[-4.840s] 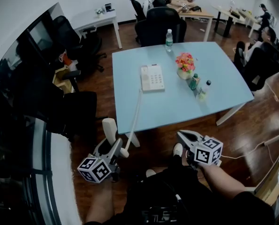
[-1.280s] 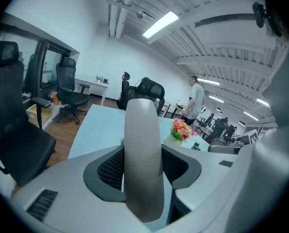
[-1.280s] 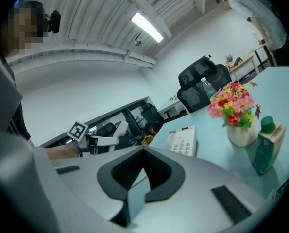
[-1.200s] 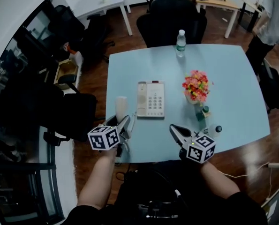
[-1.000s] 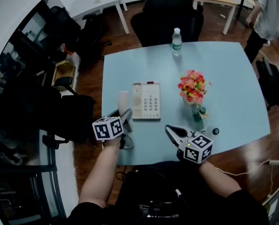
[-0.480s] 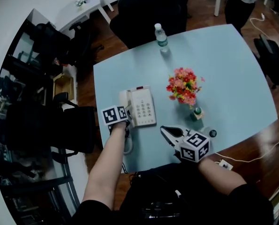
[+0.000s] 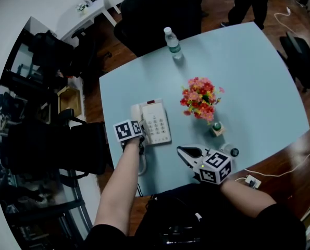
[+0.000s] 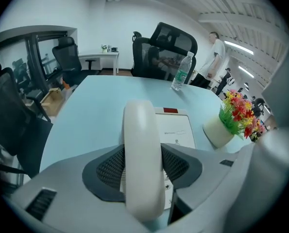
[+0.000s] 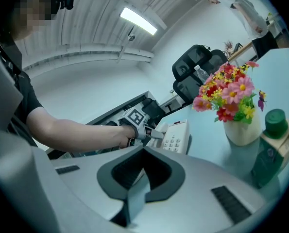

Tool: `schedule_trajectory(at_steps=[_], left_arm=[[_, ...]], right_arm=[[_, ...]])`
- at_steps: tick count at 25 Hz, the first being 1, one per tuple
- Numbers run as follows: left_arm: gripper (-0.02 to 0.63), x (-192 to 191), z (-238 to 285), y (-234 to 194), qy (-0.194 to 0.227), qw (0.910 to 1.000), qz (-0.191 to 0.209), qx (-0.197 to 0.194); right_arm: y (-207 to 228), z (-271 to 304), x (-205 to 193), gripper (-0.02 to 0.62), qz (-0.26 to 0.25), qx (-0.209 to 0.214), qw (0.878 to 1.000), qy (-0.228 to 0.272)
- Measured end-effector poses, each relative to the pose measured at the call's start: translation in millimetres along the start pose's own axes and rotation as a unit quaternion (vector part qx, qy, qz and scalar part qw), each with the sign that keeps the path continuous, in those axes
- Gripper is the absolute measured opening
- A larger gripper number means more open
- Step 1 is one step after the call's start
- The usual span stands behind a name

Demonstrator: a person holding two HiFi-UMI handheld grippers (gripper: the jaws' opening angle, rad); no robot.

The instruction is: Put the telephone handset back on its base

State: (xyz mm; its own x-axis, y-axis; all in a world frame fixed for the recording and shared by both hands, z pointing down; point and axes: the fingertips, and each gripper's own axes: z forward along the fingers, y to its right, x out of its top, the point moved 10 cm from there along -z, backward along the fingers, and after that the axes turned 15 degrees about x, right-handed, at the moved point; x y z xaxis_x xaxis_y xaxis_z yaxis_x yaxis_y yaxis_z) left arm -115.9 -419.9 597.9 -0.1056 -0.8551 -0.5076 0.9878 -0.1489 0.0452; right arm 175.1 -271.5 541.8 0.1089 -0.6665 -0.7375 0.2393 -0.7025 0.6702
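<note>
The white telephone base (image 7: 156, 122) lies on the pale blue table (image 7: 248, 77), near its left front. The cream handset (image 7: 136, 112) lies lengthwise over the base's left side; I cannot tell whether it rests in the cradle. My left gripper (image 7: 137, 124) is shut on the handset's near end. In the left gripper view the handset (image 8: 142, 144) fills the gap between the grey pads (image 8: 110, 166), with the base (image 8: 177, 130) behind it. My right gripper (image 7: 182, 150) hovers over the table's front edge, shut and holding nothing.
A flower pot (image 7: 200, 99) stands right of the base, with a green-capped bottle (image 7: 215, 128) and a dark-capped bottle (image 7: 233, 152) nearer me. A water bottle (image 7: 170, 38) stands at the far edge before a black chair (image 7: 155, 9). The phone cord (image 7: 143, 160) trails off the front-left edge.
My left gripper carried the handset from below the table's front-left edge up and forward onto the left side of the base. The right gripper stayed near the front edge.
</note>
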Motion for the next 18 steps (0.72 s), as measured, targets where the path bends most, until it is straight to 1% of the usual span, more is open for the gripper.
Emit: schedule_trajectory(at_steps=[2, 4, 9, 14, 18], left_arm=[[0.241, 3.0, -4.5, 0.5, 0.017, 0.9998, 0.008, 0.011], [0.241, 6.1, -11.8, -1.1, 0.034, 0.9993, 0.006, 0.015], [0.241, 2.4, -31.8, -13.0, 0.057, 0.9984, -0.006, 0.001], [0.241, -5.4, -52.0, -22.2, 0.099, 0.9936, -0.026, -0.048], [0.239, -22.2, -73.1, -29.5, 0.106, 0.9889, -0.056, -0.088]], right_arm=[[0.7, 0.5, 1.0, 0.014, 0.0, 0.001, 1.0, -0.001], [0.9, 1.2, 0.9, 0.014, 0.0, 0.003, 1.0, -0.003], [-3.2, 7.6, 0.8, 0.015, -0.006, 0.006, 1.0, -0.009], [-13.6, 12.1, 2.3, 0.014, -0.016, 0.005, 1.0, -0.006], [-28.5, 11.2, -1.9, 0.015, -0.021, -0.004, 1.0, 0.002]])
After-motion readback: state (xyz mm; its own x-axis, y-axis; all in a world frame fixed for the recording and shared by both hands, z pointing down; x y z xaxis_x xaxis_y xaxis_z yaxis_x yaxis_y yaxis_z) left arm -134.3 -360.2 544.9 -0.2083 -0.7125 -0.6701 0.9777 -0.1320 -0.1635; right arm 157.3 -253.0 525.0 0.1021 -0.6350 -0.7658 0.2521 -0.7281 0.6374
